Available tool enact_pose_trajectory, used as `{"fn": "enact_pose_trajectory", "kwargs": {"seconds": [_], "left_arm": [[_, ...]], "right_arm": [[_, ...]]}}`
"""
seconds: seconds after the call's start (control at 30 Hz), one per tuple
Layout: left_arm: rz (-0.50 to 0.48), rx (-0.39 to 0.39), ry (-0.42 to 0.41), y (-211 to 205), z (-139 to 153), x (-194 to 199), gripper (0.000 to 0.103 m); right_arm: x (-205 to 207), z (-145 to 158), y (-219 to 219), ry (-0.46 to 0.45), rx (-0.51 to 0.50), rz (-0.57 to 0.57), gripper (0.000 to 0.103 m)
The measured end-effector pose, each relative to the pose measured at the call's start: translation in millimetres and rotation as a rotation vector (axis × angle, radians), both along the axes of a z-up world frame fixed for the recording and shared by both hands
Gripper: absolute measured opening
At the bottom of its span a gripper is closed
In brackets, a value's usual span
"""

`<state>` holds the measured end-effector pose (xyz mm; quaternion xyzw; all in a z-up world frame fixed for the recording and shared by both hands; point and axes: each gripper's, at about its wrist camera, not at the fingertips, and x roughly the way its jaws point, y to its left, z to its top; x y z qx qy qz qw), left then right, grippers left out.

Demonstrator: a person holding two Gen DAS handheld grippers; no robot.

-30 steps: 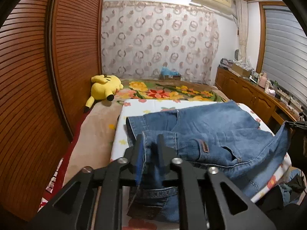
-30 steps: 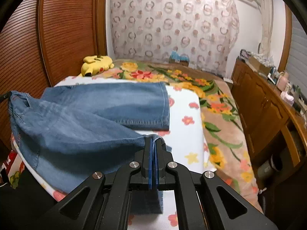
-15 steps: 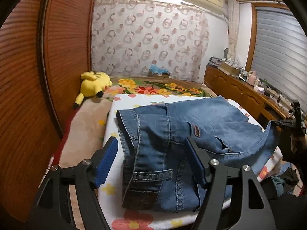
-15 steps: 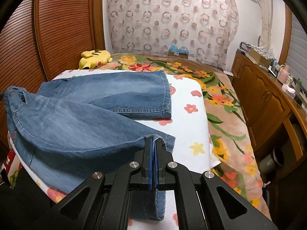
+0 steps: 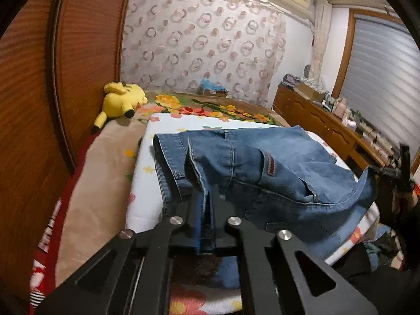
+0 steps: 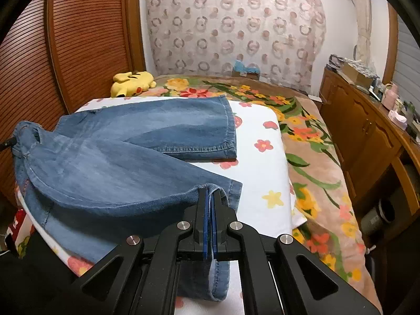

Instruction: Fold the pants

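Note:
Blue denim pants (image 5: 262, 162) lie on a white floral sheet (image 5: 147, 183) on the bed. My left gripper (image 5: 206, 199) is shut on the near waistband edge and lifts it. My right gripper (image 6: 210, 197) is shut on the hem of the near leg (image 6: 118, 173), held just above the sheet (image 6: 262, 173). The far leg (image 6: 178, 126) lies flat. The right gripper's tip also shows at the far right of the left wrist view (image 5: 399, 170).
A yellow plush toy (image 5: 120, 99) lies at the far left of the bed by the wooden slatted doors (image 5: 31, 105). A wooden sideboard (image 6: 367, 131) with clutter runs along the right. A patterned curtain (image 6: 236, 26) hangs at the back.
My left gripper opened half a second ago over the waistband, then shut on the waistband edge again and lifted it. My right gripper stays shut on the leg hem.

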<state>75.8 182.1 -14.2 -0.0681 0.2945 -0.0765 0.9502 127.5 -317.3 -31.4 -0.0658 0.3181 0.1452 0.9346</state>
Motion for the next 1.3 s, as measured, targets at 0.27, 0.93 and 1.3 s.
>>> {"fn": "enact_pose_trajectory", "kwargs": {"seconds": [0.27,0.93,1.3], "left_arm": [[0.026,0.014,-0.148,-3.7,48.5,-25.3,0.003],[0.145,0.113,-0.216,7.2,80.9,66.5,0.003],[0.176,0.130,-0.113,10.3,47.4,140.9,0.003]], "right_arm": [[-14.6,38.3,-23.4,-0.111,0.092,-0.020,0.001],[57.8,70.4,-6.8,-0.288,0.027,-0.015,0.001],[147.3,69.6,8.0,-0.221,0.008,-0.006,0.001]]}}
